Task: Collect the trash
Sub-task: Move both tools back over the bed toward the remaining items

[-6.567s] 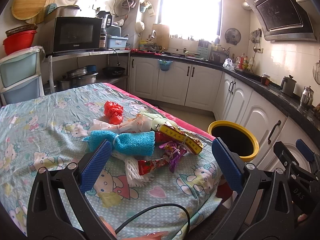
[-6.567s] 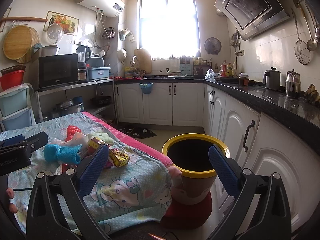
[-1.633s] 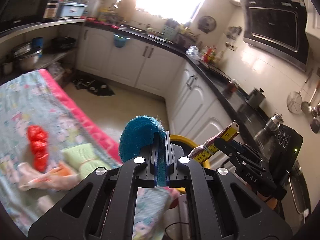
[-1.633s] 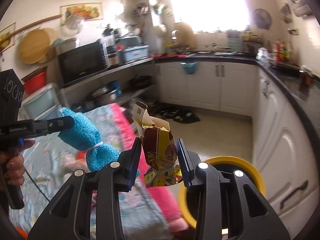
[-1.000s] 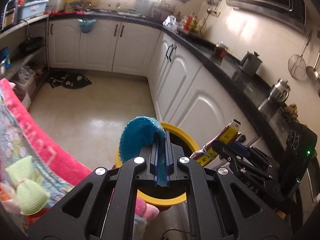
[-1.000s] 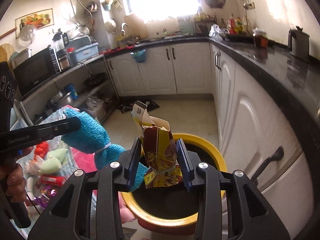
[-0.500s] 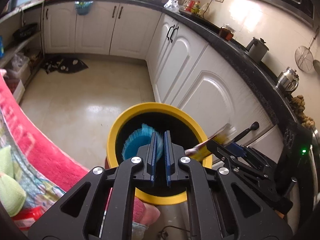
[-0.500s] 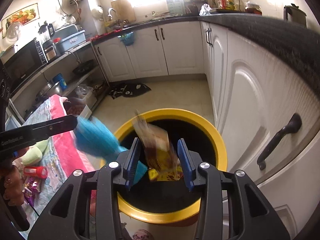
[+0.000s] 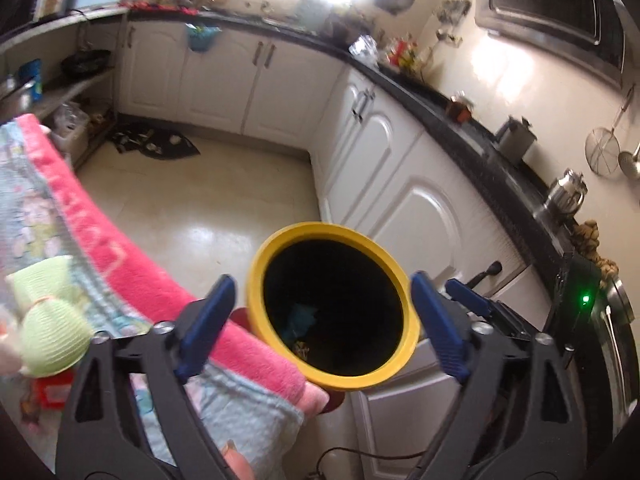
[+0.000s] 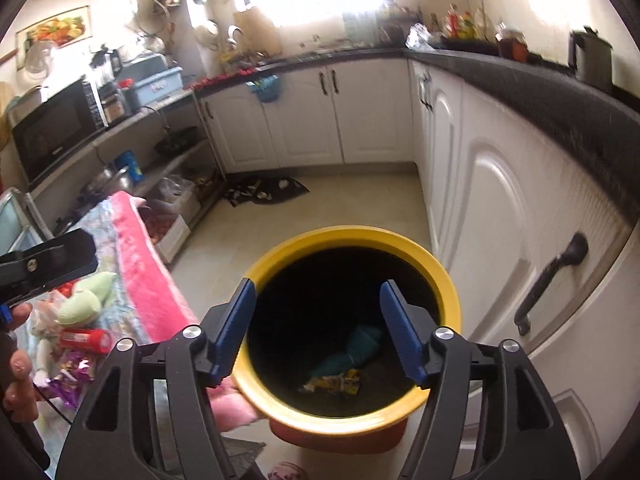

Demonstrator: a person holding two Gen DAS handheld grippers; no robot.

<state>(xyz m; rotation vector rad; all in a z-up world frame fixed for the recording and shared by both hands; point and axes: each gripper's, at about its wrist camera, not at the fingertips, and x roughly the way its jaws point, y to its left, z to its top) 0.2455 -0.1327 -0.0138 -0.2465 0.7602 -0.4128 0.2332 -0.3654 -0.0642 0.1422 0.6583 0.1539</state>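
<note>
Both grippers hang over a yellow-rimmed bin on the floor beside the table. My left gripper is opening wide with nothing between its fingers. My right gripper is also opening and holds nothing. At the bottom of the bin lie a blue cloth bundle and a yellow snack wrapper. In the left wrist view the bin shows the blue cloth bundle dimly inside. On the table at the left remain a green cloth bundle, a red wrapper and a purple wrapper.
The table's pink-edged cloth comes right up to the bin's left side. White cabinets with a black handle stand close on the right. A dark mat lies on the tiled floor beyond. A hand grips the left tool.
Both grippers have opened over the bin. The blue cloth has dropped out of the left one and the wrapper out of the right one; both now lie inside the bin.
</note>
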